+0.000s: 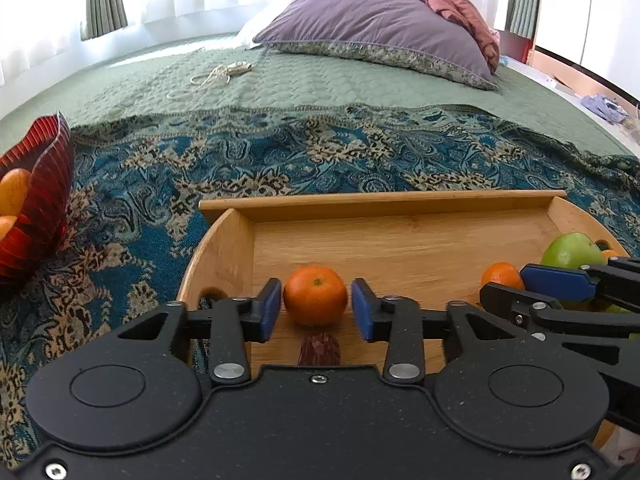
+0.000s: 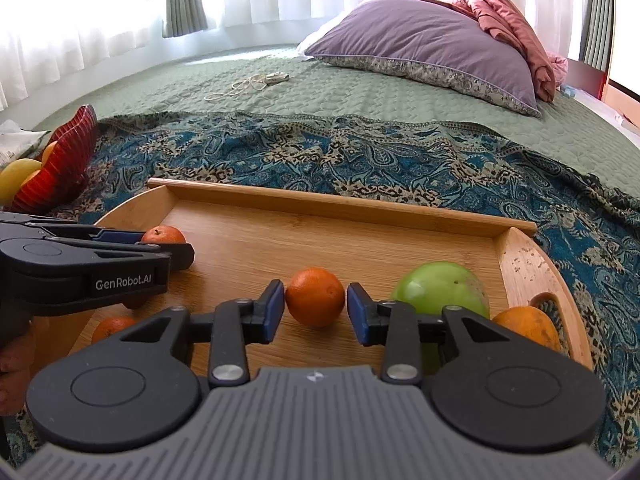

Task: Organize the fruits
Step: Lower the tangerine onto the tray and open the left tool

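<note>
A wooden tray [image 1: 400, 204] [image 2: 360, 204] lies on a patterned blue throw. My left gripper [image 1: 316, 304] is open around a small mandarin [image 1: 315, 295] in the tray's left part; its pads stand just clear of the fruit. A brown date [image 1: 319, 354] lies right below. My right gripper [image 2: 315, 307] is open around another mandarin [image 2: 315, 297], with small gaps at each side. A green apple [image 2: 440, 288] [image 1: 572, 250] and an orange [image 2: 528, 326] lie to its right. The left gripper also shows in the right wrist view [image 2: 176, 250], beside its mandarin [image 2: 164, 234].
A red ribbed bowl [image 1: 44, 184] [image 2: 68, 156] with oranges and a yellow fruit stands left of the tray. Another mandarin [image 2: 112, 326] lies at the tray's near left. A purple pillow [image 1: 376, 32] and a coiled cable [image 1: 216, 76] lie further back on the green bedspread.
</note>
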Available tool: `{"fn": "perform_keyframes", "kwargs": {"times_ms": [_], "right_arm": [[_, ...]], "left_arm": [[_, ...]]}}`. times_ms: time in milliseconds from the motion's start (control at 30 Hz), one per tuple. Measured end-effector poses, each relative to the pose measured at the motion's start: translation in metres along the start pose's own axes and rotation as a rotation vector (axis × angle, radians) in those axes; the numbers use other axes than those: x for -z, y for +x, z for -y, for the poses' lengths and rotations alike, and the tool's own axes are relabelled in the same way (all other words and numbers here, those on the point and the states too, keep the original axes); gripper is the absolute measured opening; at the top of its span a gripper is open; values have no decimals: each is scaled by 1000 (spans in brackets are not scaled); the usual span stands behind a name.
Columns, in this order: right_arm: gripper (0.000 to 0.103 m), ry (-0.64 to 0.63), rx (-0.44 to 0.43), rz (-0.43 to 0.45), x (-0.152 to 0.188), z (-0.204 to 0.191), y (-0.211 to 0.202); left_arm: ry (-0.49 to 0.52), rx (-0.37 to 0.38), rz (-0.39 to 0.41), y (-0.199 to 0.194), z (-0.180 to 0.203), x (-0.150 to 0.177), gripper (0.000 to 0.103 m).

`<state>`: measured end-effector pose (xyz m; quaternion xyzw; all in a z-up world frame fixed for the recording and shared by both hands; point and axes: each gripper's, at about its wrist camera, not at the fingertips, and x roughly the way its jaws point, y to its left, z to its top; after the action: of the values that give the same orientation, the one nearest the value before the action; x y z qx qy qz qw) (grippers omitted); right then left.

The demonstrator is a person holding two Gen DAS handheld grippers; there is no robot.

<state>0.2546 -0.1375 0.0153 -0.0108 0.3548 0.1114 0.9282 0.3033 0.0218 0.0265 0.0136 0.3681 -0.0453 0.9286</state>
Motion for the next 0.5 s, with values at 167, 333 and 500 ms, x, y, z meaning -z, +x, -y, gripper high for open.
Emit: {"fn": "perform_keyframes", "kwargs": {"times_ms": [167, 333, 500], "right_arm": [[61, -8, -8, 31, -1, 0, -13], [68, -35, 5, 67, -3, -2, -28], [76, -53, 26, 103, 0, 0, -47]], "left_arm": [[9, 8, 21, -15, 2, -1, 54], [14, 4, 47, -33, 1, 2, 65], [38, -11, 87, -58, 5, 11, 73]]}}
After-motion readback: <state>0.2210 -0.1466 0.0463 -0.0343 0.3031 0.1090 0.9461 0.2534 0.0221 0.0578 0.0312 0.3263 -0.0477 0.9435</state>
